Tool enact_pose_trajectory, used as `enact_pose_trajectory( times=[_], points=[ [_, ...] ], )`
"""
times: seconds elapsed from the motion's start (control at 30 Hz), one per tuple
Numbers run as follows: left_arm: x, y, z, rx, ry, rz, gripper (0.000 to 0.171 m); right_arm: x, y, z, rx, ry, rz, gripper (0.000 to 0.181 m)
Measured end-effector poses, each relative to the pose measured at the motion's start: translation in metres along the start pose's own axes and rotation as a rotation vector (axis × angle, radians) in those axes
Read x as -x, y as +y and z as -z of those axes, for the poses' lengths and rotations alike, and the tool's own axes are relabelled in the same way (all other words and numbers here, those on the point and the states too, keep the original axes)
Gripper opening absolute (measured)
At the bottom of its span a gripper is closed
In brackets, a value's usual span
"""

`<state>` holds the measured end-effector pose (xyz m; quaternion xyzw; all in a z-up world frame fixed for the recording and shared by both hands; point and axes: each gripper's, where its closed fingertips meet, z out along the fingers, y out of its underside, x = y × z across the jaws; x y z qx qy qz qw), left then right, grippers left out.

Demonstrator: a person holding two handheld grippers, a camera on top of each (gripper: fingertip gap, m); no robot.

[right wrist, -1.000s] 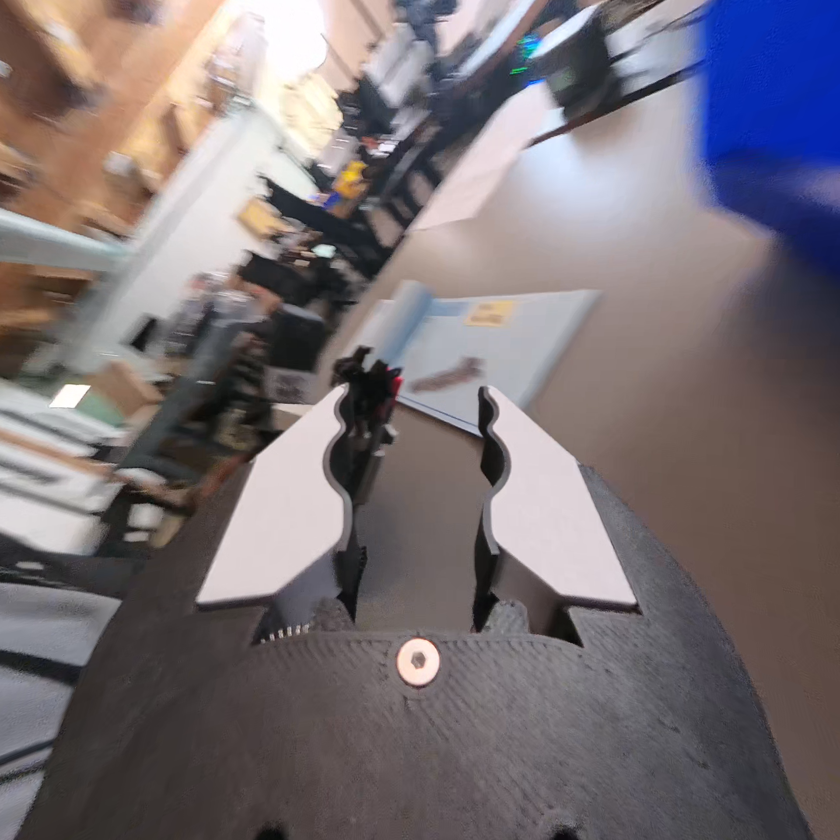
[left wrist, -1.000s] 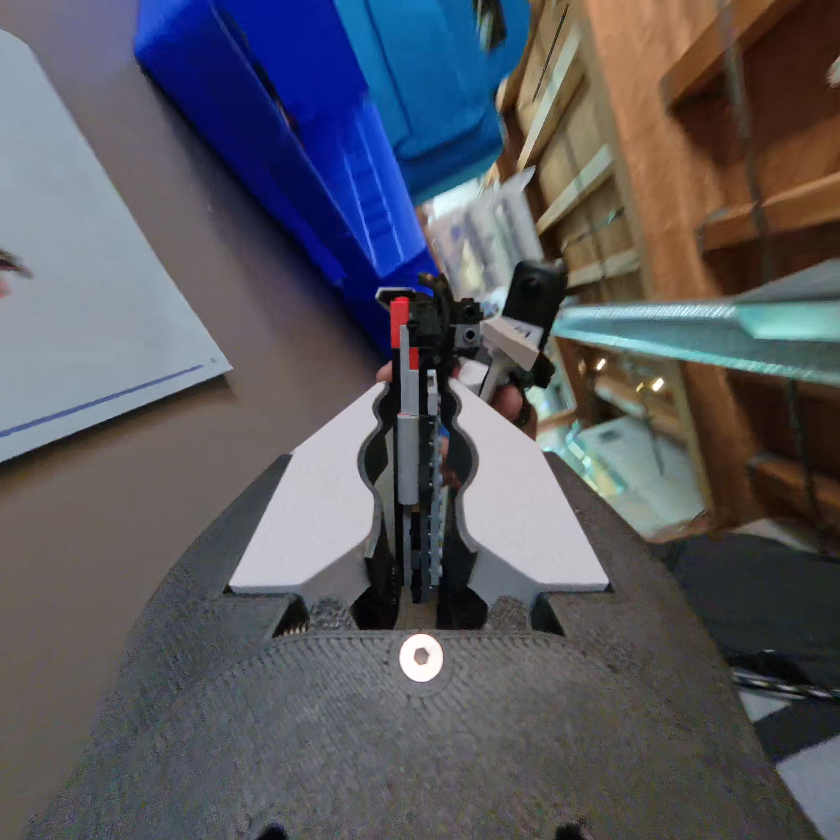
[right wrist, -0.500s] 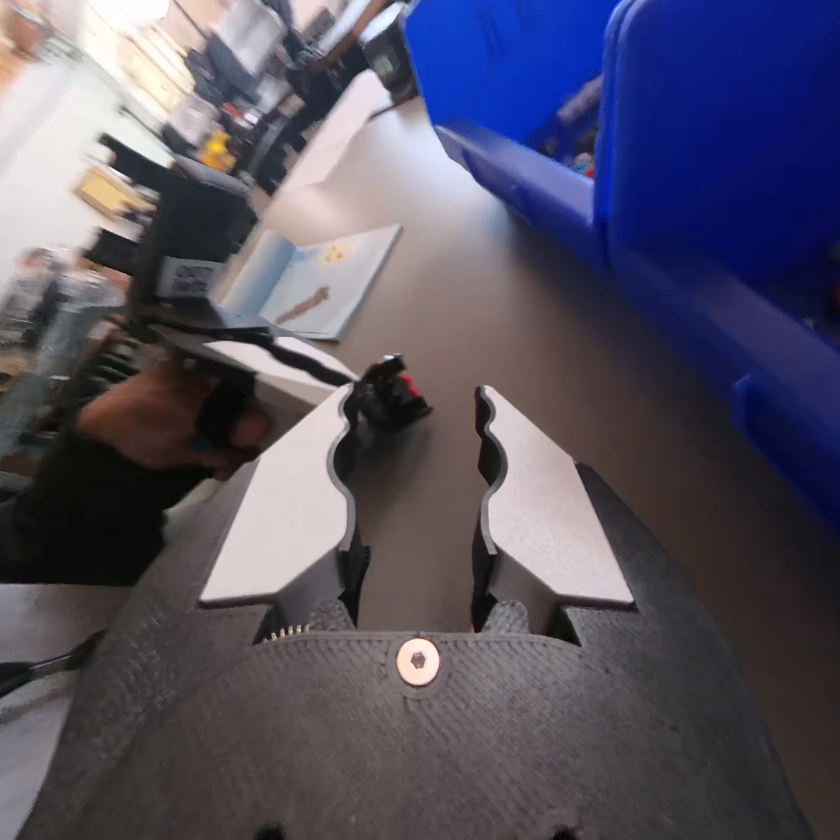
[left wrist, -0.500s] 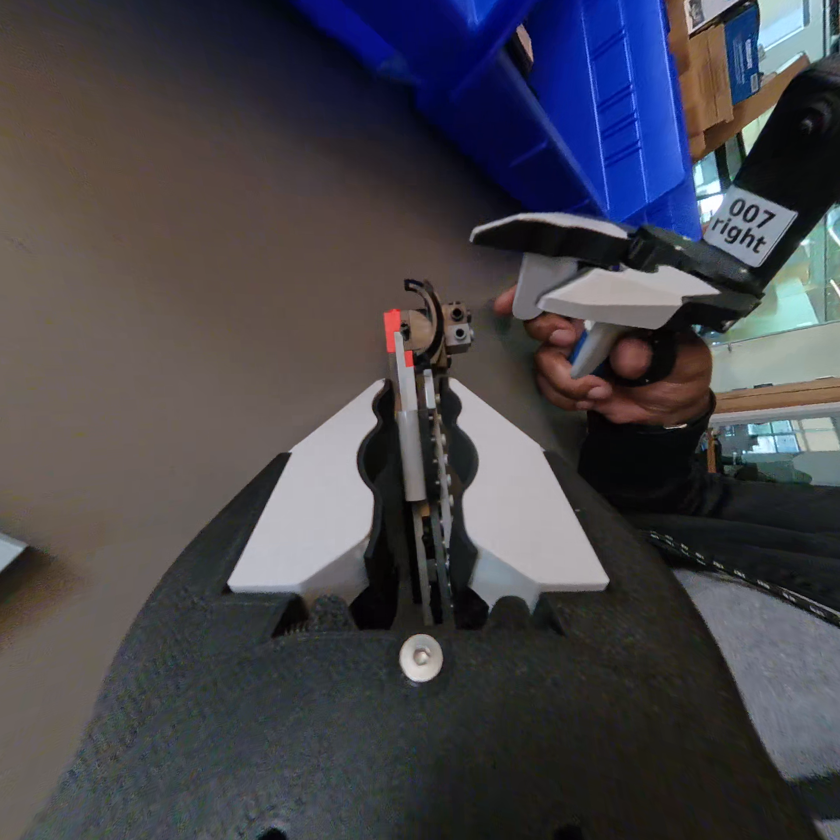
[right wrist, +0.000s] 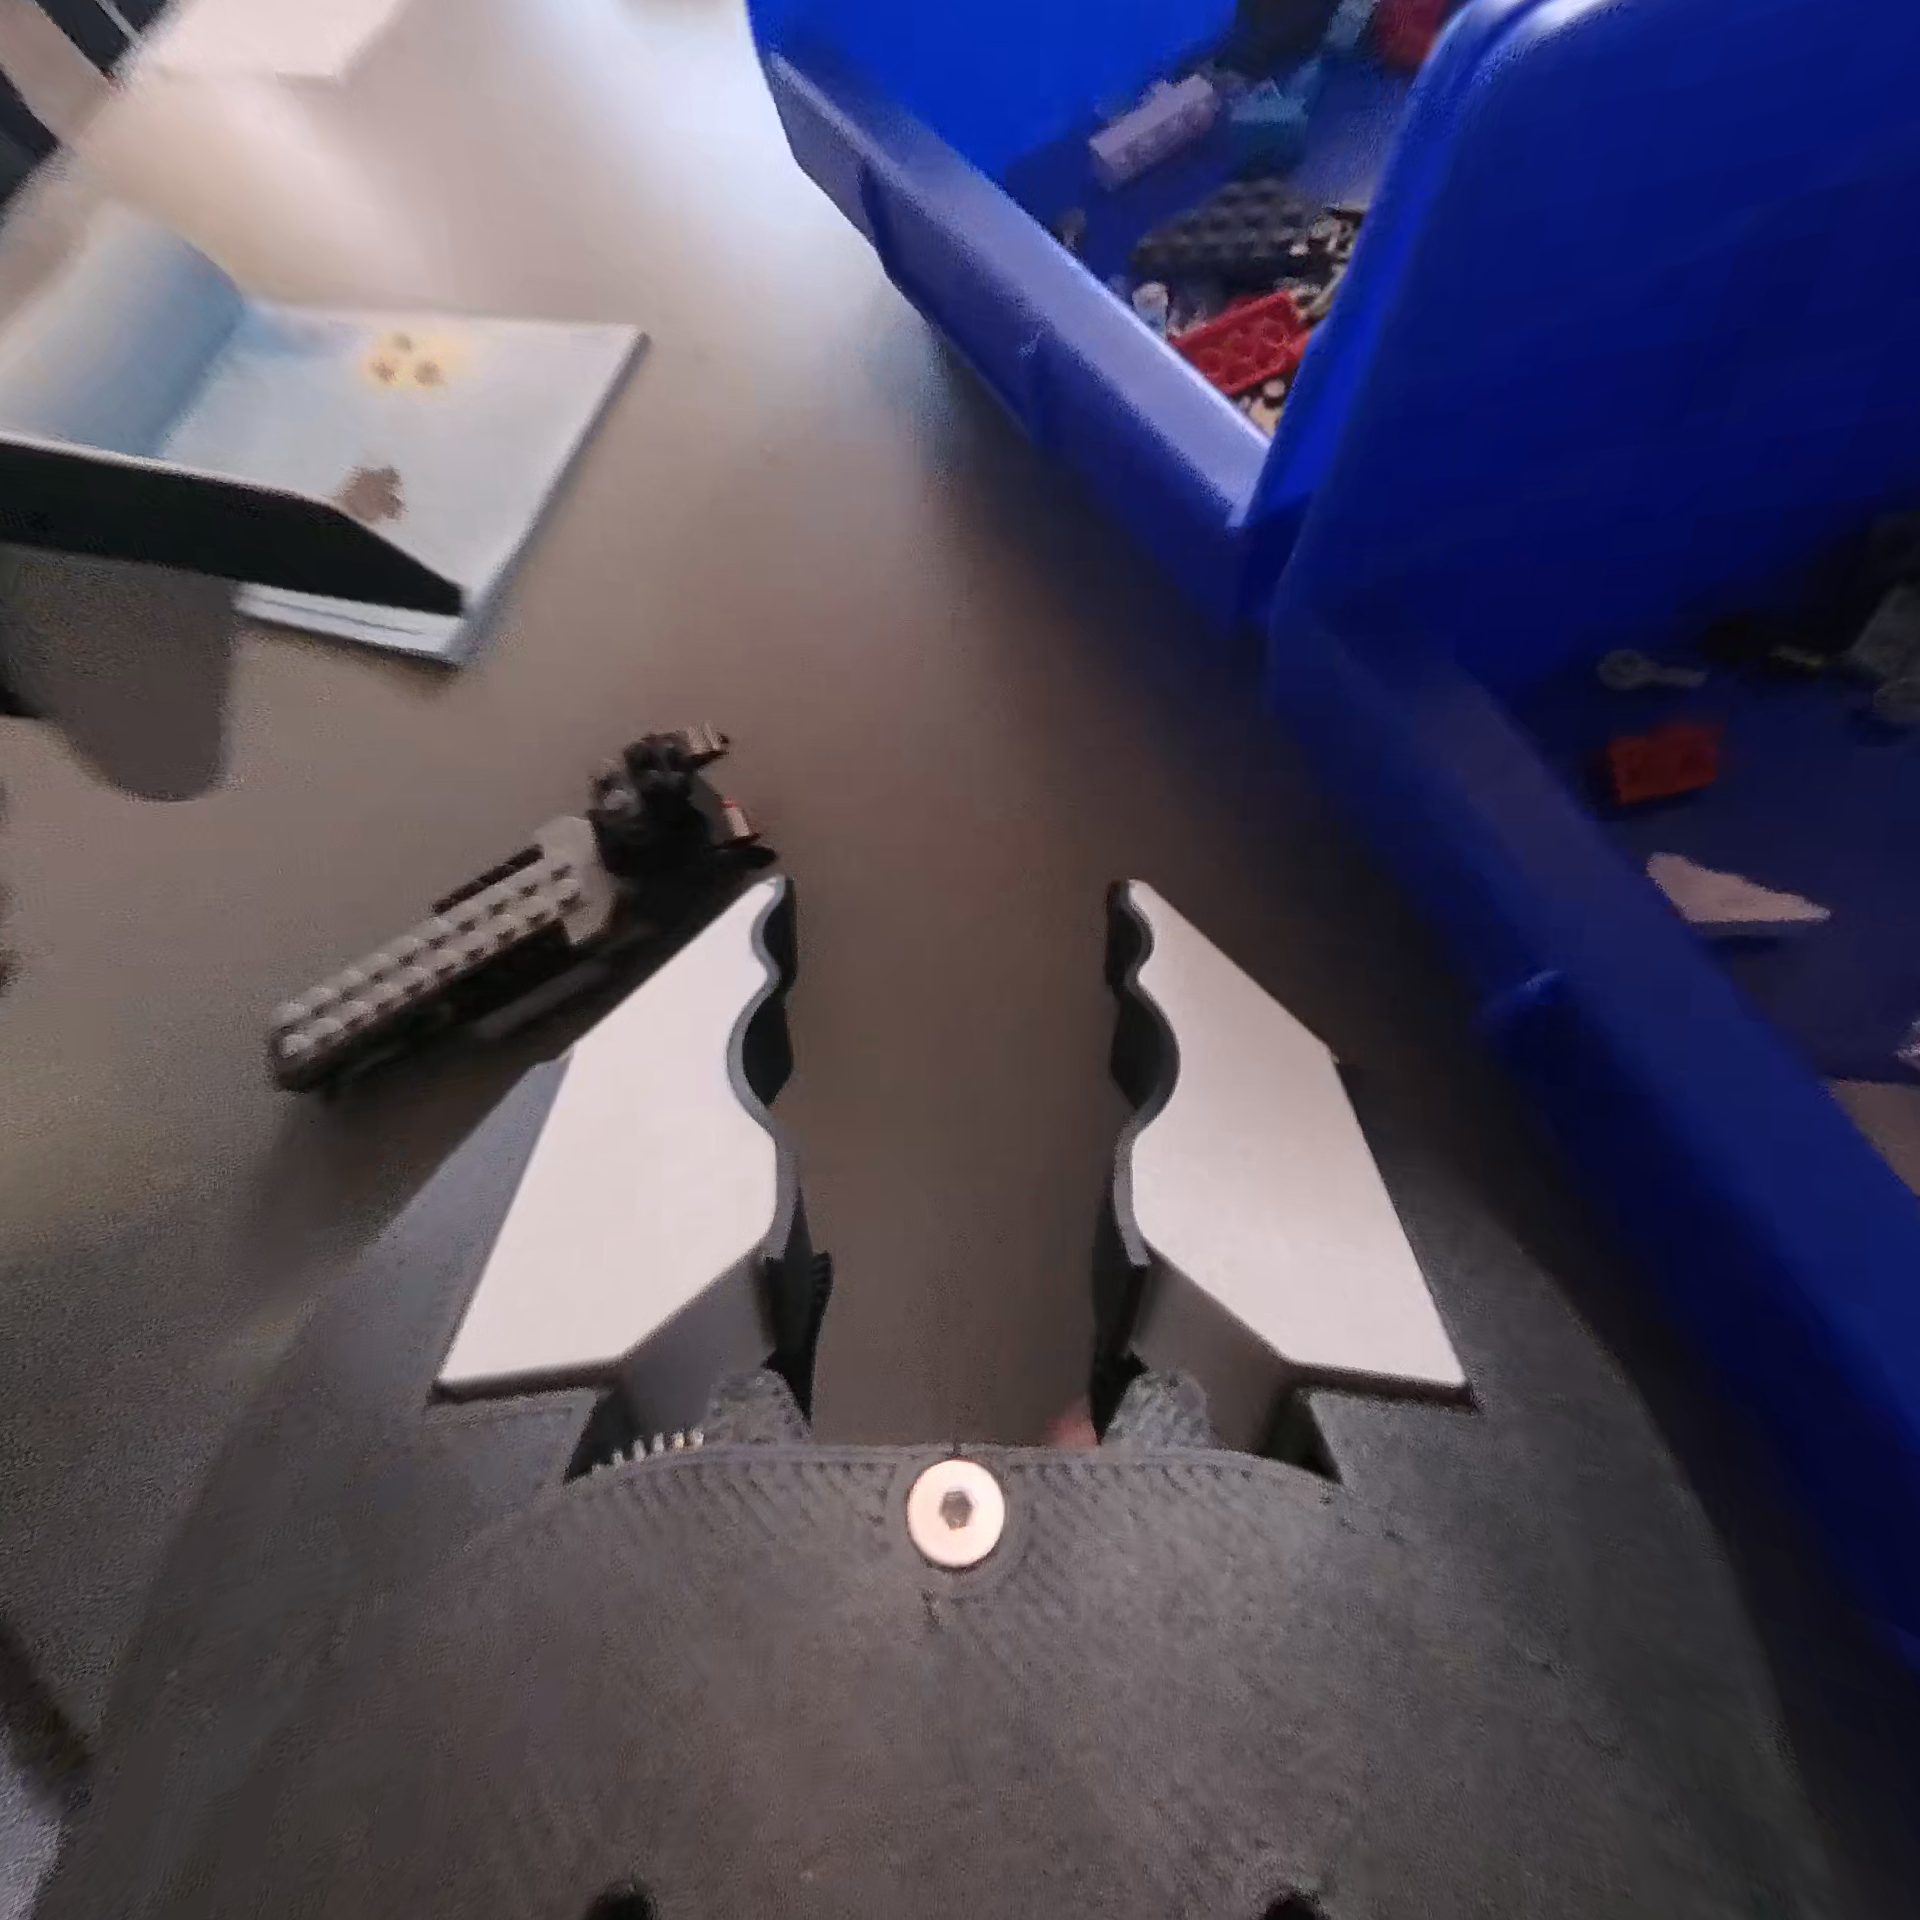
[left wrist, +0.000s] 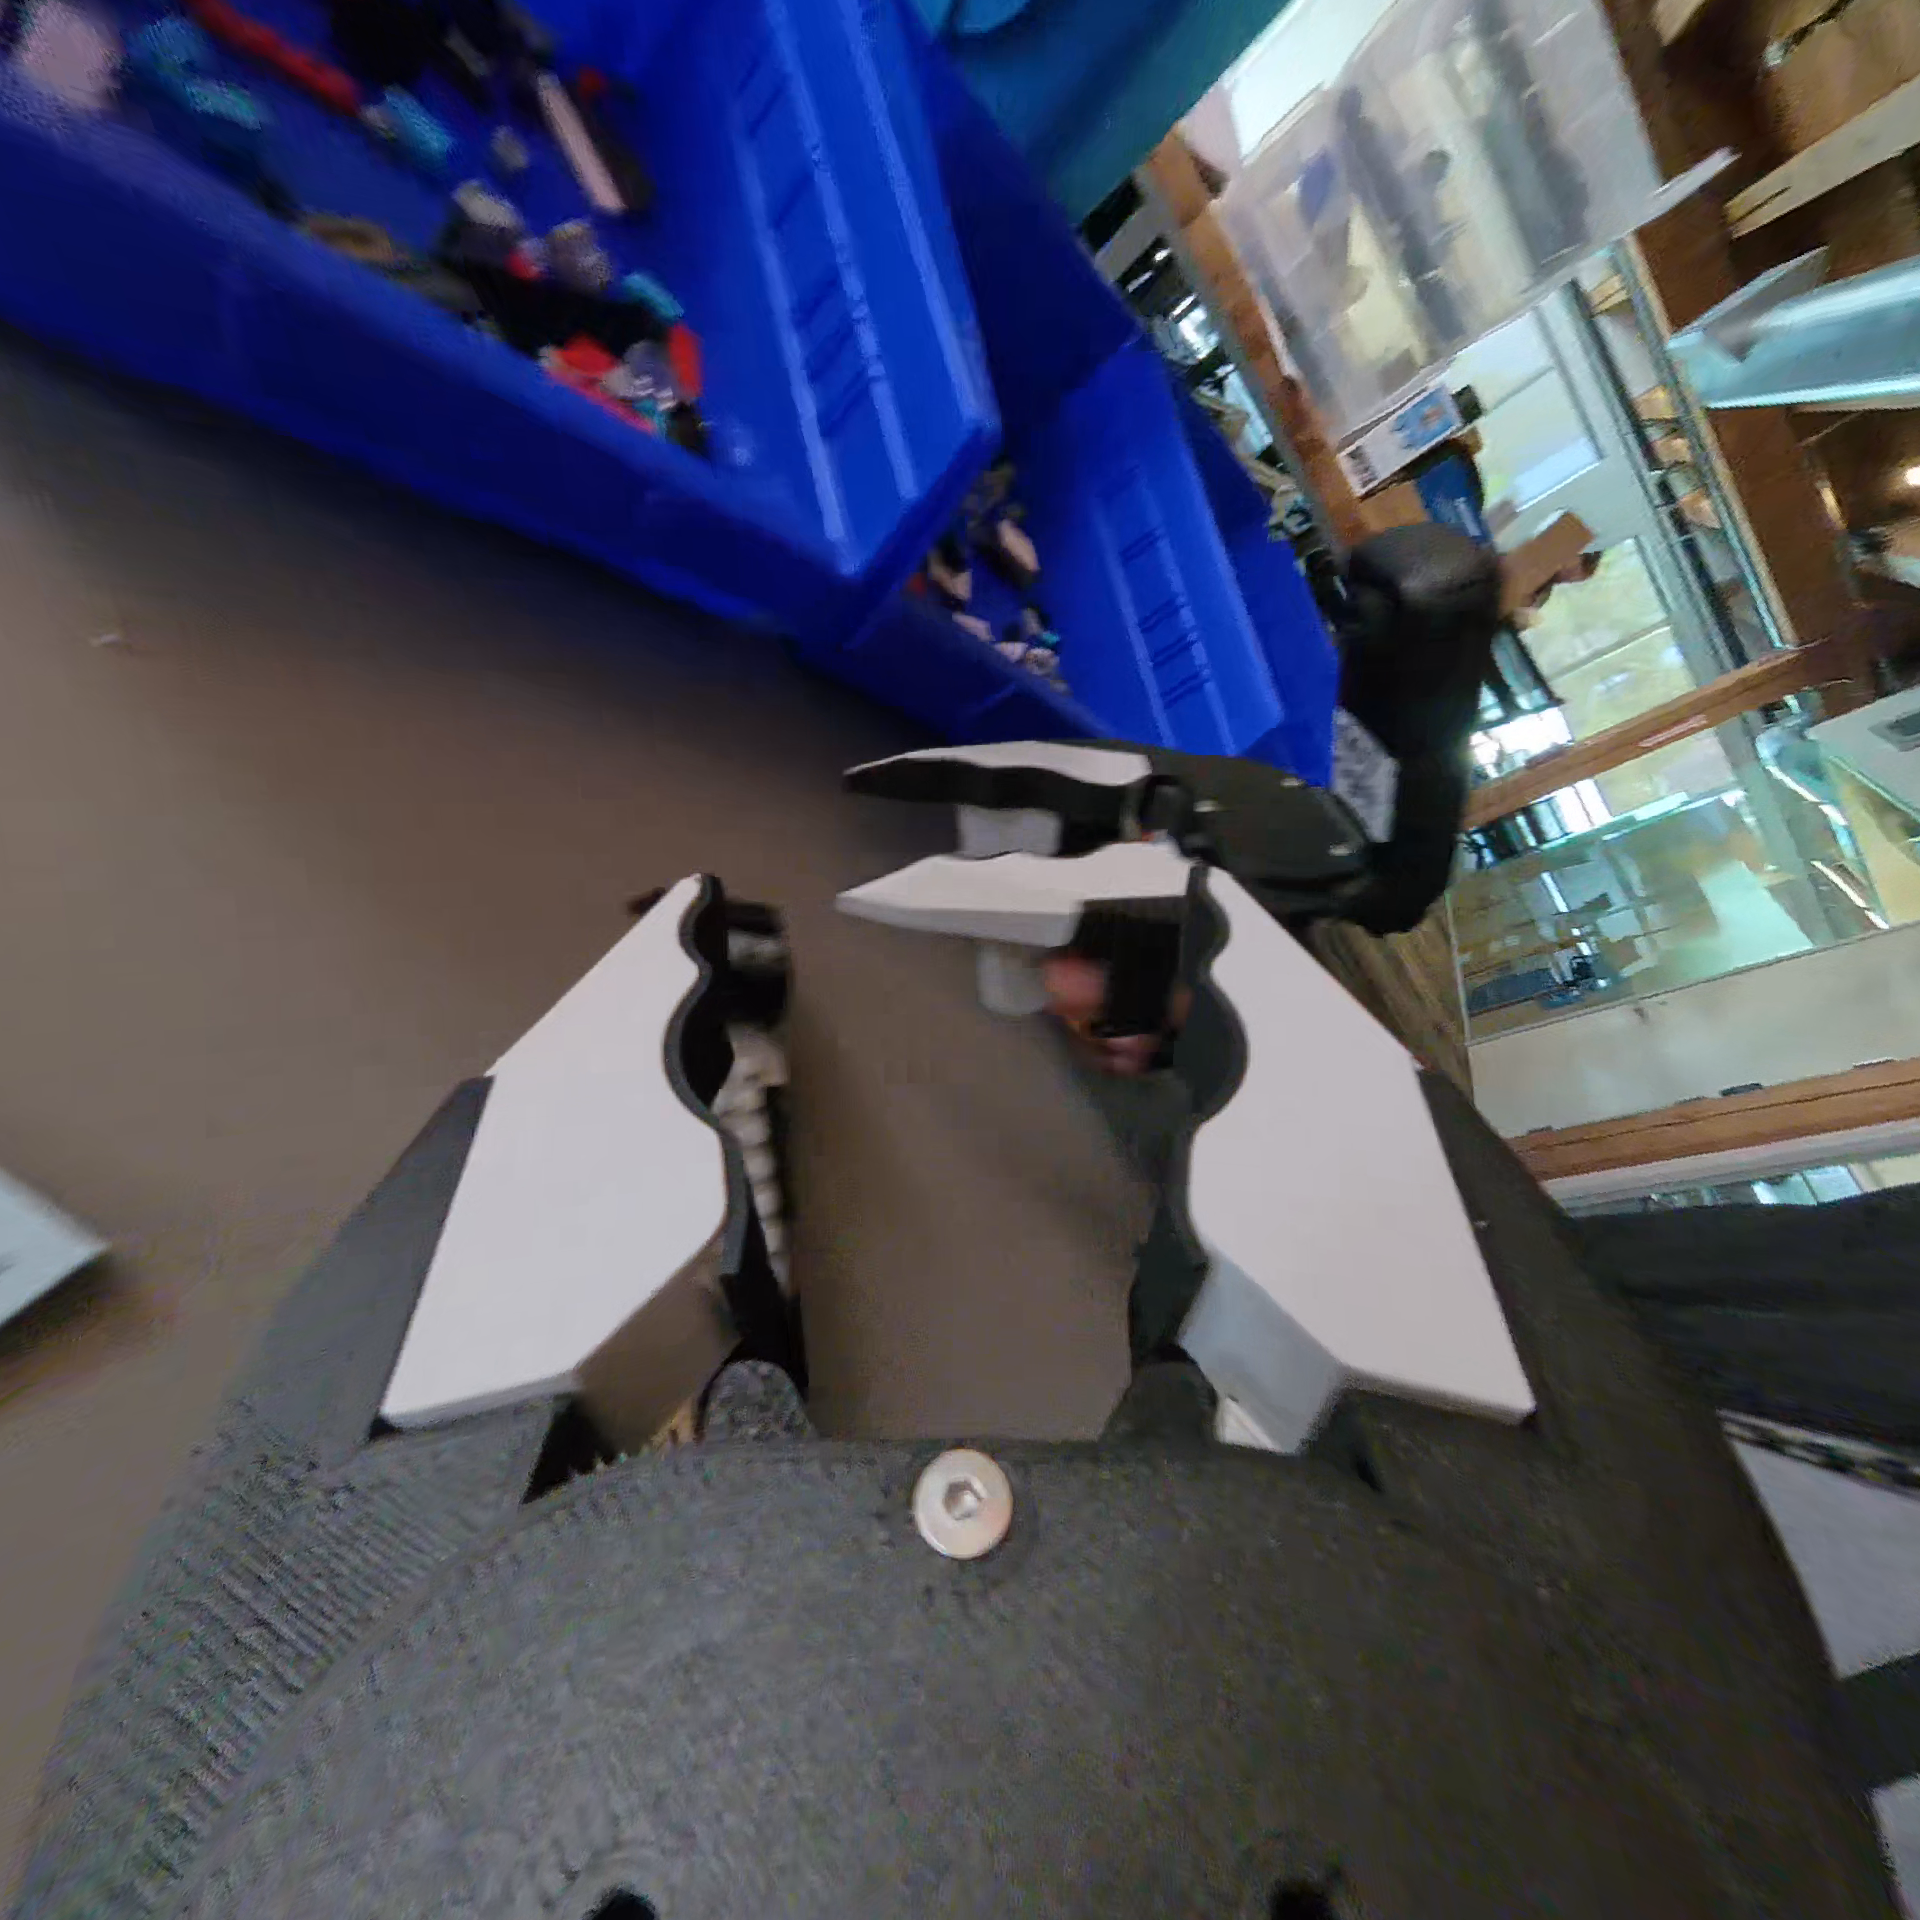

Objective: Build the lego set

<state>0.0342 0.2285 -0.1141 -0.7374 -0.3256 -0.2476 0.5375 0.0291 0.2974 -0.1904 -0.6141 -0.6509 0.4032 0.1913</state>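
The partly built lego model (right wrist: 499, 935), a long dark studded piece with a black and red cluster at one end, lies flat on the brown table (right wrist: 935, 675). In the left wrist view only a pale and black strip of it (left wrist: 756, 1070) shows along the inner edge of the left finger. My left gripper (left wrist: 951, 894) is open and holds nothing. My right gripper (right wrist: 951, 888) is open and empty, its left finger (right wrist: 665, 1122) just right of the model. It also shows in the left wrist view (left wrist: 847, 842), open, just beyond my left fingertips.
Two blue bins (right wrist: 1538, 499) with loose lego pieces stand along the right side; they also show in the left wrist view (left wrist: 831, 343). An open instruction booklet (right wrist: 343, 416) lies beyond the model. A dark finger of the left gripper (right wrist: 208, 540) hangs over it. Shelving (left wrist: 1662, 520) stands behind.
My left gripper has opened and let go of the lego model, which now lies on the table. Both grippers have swung down toward the table, and the right has come closer to the bins.
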Motion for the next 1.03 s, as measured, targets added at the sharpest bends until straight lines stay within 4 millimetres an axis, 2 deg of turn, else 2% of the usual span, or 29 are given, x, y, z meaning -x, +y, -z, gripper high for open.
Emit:
enact_pose_trajectory(
  times=[0.17, 0.27, 0.67, 0.9, 1.03],
  points=[
    [-0.06, 0.005, -0.018, -0.018, 0.065, -0.021, 0.098, -0.008, 0.0, -0.011, 0.09, 0.123, 0.103, 0.069],
    [-0.075, 0.007, -0.023, -0.045, 0.055, -0.02, 0.102, -0.013, 0.001, -0.015, 0.153, 0.216, 0.191, 0.072],
    [-0.08, 0.018, -0.018, -0.081, -0.026, -0.023, 0.104, -0.018, -0.009, -0.009, 0.253, 0.499, 0.448, 0.073],
    [-0.074, 0.02, -0.011, -0.093, -0.052, -0.033, 0.103, -0.015, -0.015, -0.005, 0.246, 0.546, 0.493, 0.075],
    [-0.072, 0.018, -0.007, -0.094, -0.08, -0.098, 0.106, -0.016, -0.015, -0.004, 0.269, 0.564, 0.516, 0.079]
  ],
)
